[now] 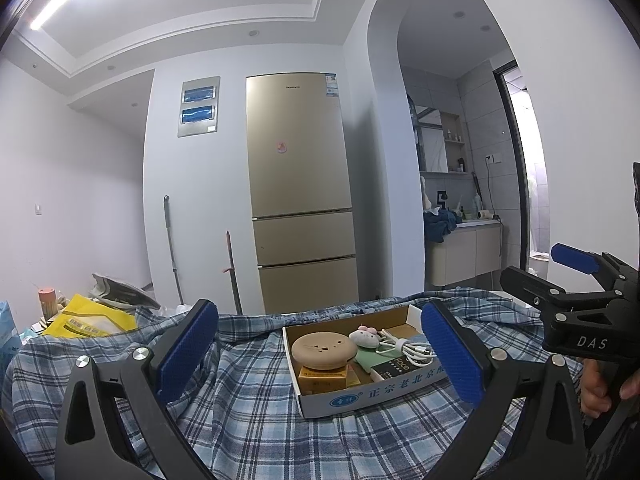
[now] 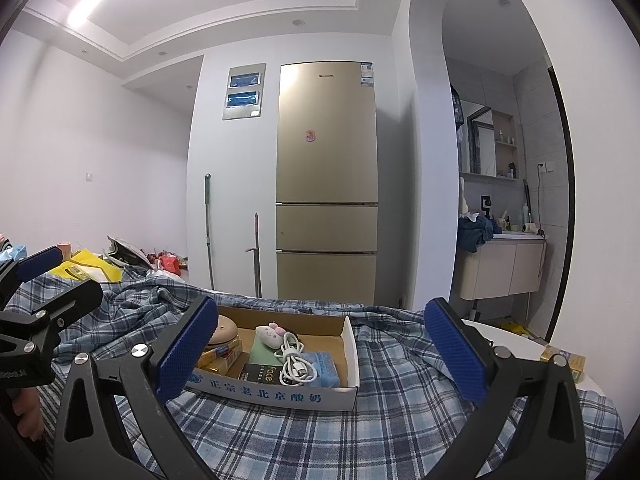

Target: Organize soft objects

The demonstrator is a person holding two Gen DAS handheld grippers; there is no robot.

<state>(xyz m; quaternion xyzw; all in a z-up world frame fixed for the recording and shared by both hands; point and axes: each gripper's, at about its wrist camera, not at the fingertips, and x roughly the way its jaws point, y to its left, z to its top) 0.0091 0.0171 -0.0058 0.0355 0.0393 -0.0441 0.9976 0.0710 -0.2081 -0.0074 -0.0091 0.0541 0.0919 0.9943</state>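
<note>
A blue plaid cloth (image 1: 248,392) lies rumpled over the tabletop, not folded. On it, at 12 o'clock from both grippers, stands a shallow cardboard box (image 2: 280,390). Inside are a round beige item (image 1: 322,351), a small plush toy (image 2: 270,335) and a white cable (image 2: 294,364). The left hand-held gripper (image 1: 320,356) and right hand-held gripper (image 2: 320,356) are both wide apart and hold nothing. This fits 2 stages: sorting just beginning, or small things already boxed.

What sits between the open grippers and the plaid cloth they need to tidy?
The cardboard tray of small items rests on the plaid cloth, ahead of the left gripper and right gripper. The cloth near the fingers is bare.
</note>
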